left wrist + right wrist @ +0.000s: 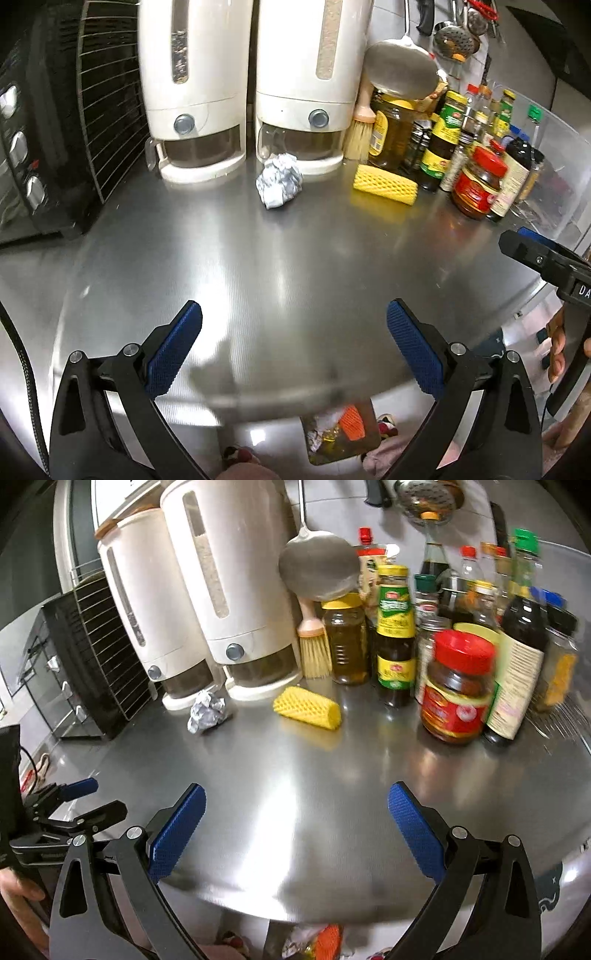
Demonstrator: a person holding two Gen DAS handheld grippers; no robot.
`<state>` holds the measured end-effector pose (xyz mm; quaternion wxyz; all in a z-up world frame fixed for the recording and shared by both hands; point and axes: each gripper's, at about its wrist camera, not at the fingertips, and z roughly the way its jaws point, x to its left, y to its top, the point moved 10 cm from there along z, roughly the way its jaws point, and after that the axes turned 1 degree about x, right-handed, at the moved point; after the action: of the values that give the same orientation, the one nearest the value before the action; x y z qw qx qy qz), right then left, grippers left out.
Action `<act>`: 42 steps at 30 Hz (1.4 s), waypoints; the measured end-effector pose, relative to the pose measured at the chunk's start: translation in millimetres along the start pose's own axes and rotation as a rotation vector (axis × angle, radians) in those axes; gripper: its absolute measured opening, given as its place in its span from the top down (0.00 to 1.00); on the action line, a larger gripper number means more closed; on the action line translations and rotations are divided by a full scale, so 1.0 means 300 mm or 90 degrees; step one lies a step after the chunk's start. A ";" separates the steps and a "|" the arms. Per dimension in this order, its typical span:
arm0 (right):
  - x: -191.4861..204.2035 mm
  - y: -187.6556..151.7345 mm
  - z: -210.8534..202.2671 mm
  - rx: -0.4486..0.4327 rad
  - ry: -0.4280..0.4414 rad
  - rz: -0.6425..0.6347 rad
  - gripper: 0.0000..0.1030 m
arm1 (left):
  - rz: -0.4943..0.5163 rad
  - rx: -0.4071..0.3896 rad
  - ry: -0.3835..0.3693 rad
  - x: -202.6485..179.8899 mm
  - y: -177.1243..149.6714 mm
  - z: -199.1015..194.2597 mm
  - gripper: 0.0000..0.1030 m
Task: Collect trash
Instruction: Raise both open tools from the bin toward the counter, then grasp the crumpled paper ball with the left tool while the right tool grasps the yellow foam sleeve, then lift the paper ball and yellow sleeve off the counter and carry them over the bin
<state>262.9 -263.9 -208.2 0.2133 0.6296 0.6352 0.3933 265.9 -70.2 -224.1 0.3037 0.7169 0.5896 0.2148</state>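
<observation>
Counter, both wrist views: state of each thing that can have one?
Left gripper: open, holding nothing.
Right gripper: open, holding nothing.
Foil ball: crumpled, lying on the counter.
Yellow foam net: on its side, loose.
Red-lidded jar: upright, lid on.
Bin below the counter edge: open, trash inside.

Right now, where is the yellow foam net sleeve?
The yellow foam net sleeve lies on its side on the steel counter, towards the back, between the crumpled foil ball and the sauce jars, just in front of the brush.
</observation>
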 end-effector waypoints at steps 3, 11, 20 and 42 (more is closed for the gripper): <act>0.006 0.046 0.076 0.018 0.014 0.000 0.04 | -0.003 -0.001 0.010 0.008 0.059 0.032 0.08; -0.019 0.175 0.255 0.036 -0.009 -0.017 0.04 | -0.012 -0.003 0.050 0.050 0.234 0.159 0.08; -0.041 0.225 0.445 0.080 -0.011 -0.020 0.11 | -0.040 0.020 0.053 0.074 0.351 0.319 0.08; -0.071 0.215 0.582 0.123 -0.034 -0.041 0.82 | -0.050 0.098 0.028 0.078 0.345 0.544 0.52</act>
<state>440.0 -250.7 -268.1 0.1806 0.6367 0.6842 0.3063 453.7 -89.6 -272.0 0.2433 0.7096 0.6383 0.1725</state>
